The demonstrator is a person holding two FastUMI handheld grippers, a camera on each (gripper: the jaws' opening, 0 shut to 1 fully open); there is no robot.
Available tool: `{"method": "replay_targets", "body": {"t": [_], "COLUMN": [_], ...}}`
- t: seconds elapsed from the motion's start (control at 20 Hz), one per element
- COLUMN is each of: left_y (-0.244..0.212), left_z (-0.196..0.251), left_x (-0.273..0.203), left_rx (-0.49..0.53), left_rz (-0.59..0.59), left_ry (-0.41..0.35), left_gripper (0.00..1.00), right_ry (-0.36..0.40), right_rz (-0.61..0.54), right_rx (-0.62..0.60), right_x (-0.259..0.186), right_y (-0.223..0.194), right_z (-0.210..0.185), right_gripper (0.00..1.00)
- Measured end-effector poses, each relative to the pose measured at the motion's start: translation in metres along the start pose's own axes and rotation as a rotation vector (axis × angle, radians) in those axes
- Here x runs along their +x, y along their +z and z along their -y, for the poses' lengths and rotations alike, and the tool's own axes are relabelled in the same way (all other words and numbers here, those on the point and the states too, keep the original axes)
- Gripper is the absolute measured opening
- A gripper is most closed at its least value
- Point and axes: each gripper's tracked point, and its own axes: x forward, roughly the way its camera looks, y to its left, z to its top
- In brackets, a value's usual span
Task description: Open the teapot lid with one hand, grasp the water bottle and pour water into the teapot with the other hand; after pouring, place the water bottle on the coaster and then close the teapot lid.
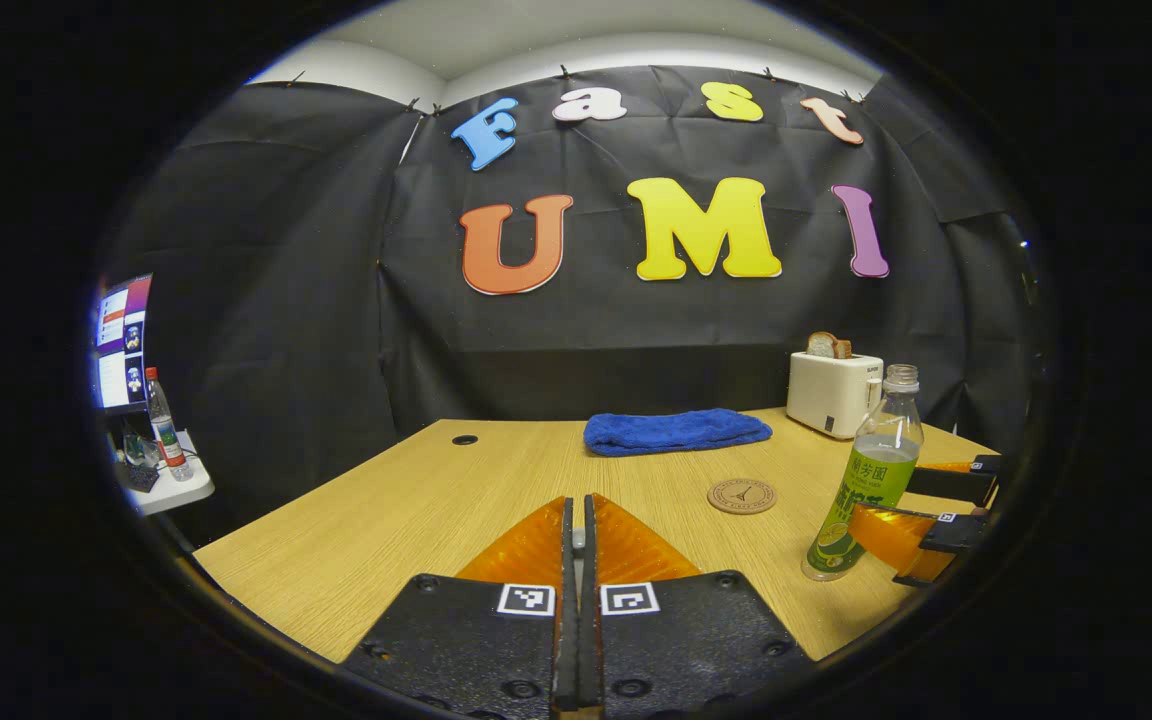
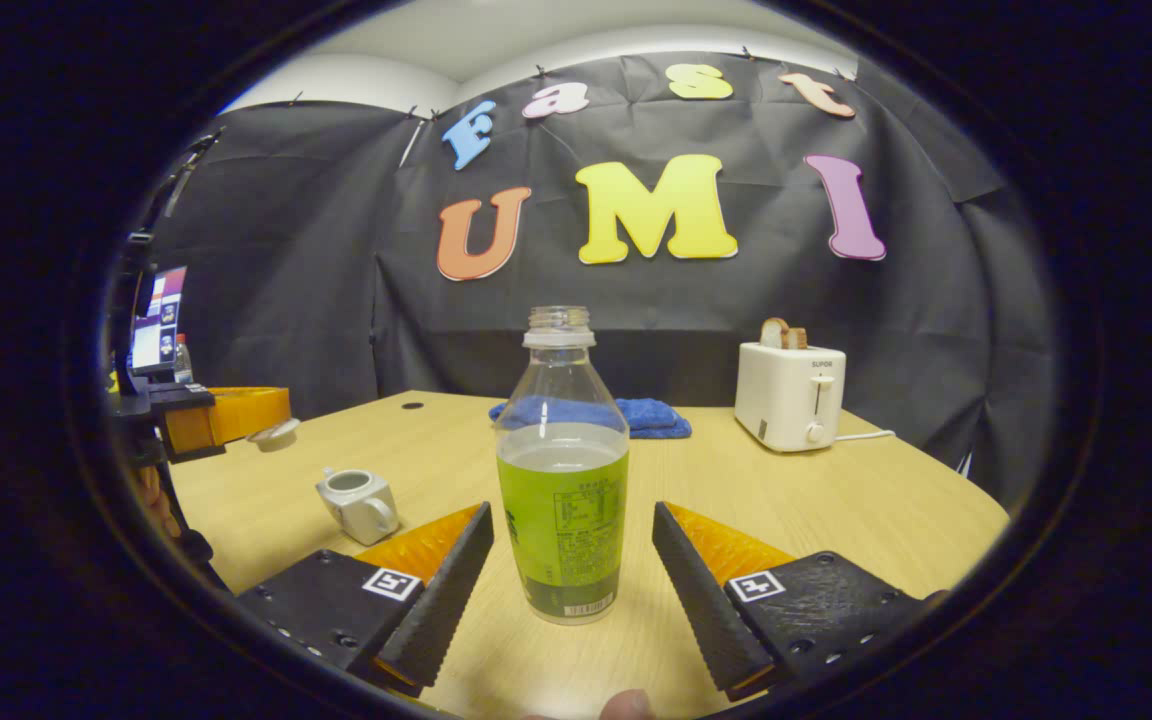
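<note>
Upright on the table [image 2: 866, 510], the capless water bottle [image 2: 562, 470] stands between the spread fingers of the right gripper [image 2: 570, 545], untouched, right of the open teapot [image 2: 360, 503]; thin, part-full, likely light, slick and crushable, best taken mid-label.

The table [image 1: 416, 500] is pale wood with a fine straight grain and one small dark hole near its far-left corner. The bottle [image 2: 562, 470] is clear plastic, wrapped below in a bright green label with white print. The teapot [image 2: 360, 503] is silvery grey, its lid [image 2: 273, 434] the same shade. The towel [image 1: 676, 431] is deep blue. The coaster [image 1: 742, 495] is brown with a dark emblem at its centre. The toaster [image 2: 789, 396] is cream white, holding tan toast.
</note>
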Motion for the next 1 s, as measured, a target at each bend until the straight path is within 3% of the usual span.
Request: {"method": "replay_targets", "body": {"t": [0.1,0.25,0.45,0.75,1.0], "left_y": [0.001,0.003,0.003,-0.007,-0.01], "left_z": [-0.004,-0.01,-0.018,-0.032,-0.044], "left_x": [0.0,0.001,0.001,0.001,0.002], "left_rx": [-0.001,-0.018,-0.024,-0.036,-0.028], "left_rz": [0.004,0.01,0.015,-0.012,-0.018], "left_ry": [0.007,0.017,0.022,0.018,0.006], "left_gripper": [0.02,0.02,0.02,0.02,0.02], "right_ry": [-0.008,-0.014,-0.017,-0.043,-0.049], "right_rz": [0.001,-0.004,-0.006,0.026,-0.024], "right_rx": [-0.004,-0.013,-0.053,-0.377,-0.71], "right_x": [-0.002,0.001,0.013,0.029,0.053], "right_y": [0.0,0.0,0.009,0.048,0.049], "right_z": [-0.001,-0.006,-0.006,-0.007,-0.019], "right_gripper": [0.96,0.81,0.74,0.71,0.72]}}
